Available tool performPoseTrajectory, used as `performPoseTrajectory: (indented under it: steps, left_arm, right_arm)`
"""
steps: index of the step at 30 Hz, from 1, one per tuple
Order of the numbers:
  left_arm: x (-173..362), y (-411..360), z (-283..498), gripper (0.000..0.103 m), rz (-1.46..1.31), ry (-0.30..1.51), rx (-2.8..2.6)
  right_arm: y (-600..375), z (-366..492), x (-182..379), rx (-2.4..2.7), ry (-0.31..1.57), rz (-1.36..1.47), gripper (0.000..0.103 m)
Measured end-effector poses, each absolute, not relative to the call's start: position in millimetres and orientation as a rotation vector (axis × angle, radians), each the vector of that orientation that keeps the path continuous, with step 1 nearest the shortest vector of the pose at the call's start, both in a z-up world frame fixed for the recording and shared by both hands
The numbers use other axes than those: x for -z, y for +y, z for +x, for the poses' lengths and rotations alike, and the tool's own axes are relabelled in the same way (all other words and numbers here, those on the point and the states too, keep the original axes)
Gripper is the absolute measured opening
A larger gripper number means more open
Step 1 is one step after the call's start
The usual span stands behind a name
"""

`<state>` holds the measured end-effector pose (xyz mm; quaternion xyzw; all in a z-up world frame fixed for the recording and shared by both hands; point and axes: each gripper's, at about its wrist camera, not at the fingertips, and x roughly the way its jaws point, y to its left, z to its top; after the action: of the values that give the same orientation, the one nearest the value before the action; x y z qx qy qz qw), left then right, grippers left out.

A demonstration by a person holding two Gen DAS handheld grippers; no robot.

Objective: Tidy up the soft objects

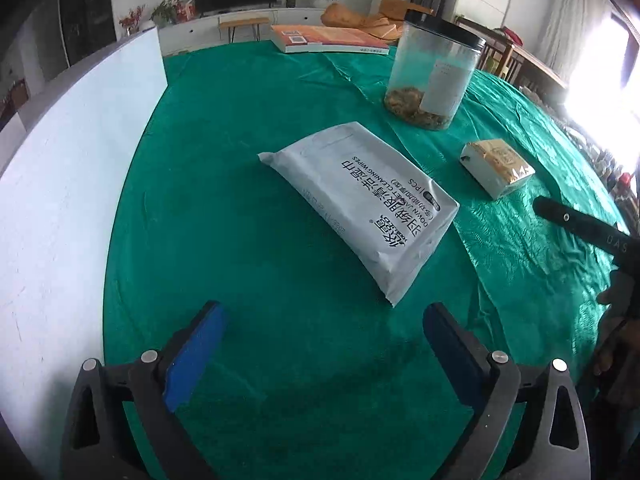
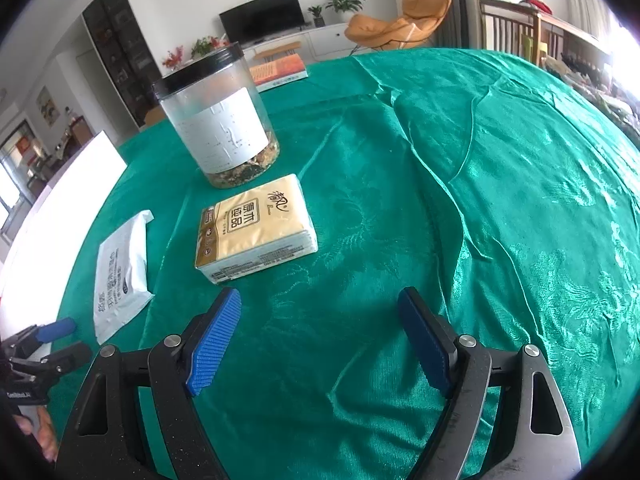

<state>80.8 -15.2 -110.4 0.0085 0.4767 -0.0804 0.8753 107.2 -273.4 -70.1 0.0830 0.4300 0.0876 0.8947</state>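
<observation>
A grey pack of cleaning wipes lies flat on the green tablecloth, just ahead of my left gripper, which is open and empty. The pack also shows in the right wrist view at the left. A yellow tissue pack lies just ahead and left of my right gripper, which is open and empty. The tissue pack shows in the left wrist view at the right. The right gripper's body enters the left wrist view from the right; the left gripper shows at the lower left of the right wrist view.
A clear plastic jar with a black lid stands behind both packs. An orange book lies at the table's far edge. A white board stands along the left side. The green tablecloth is wrinkled at the right.
</observation>
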Motion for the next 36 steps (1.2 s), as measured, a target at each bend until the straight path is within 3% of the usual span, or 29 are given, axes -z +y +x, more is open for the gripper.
performPoseTrajectory:
  steps: [36]
  left_arm:
    - [111.5, -24.1, 77.2, 0.103, 0.082, 0.965, 0.159]
  right_arm:
    - [-269.5, 108.6, 70.9, -0.176, 0.895, 0.138, 0.086]
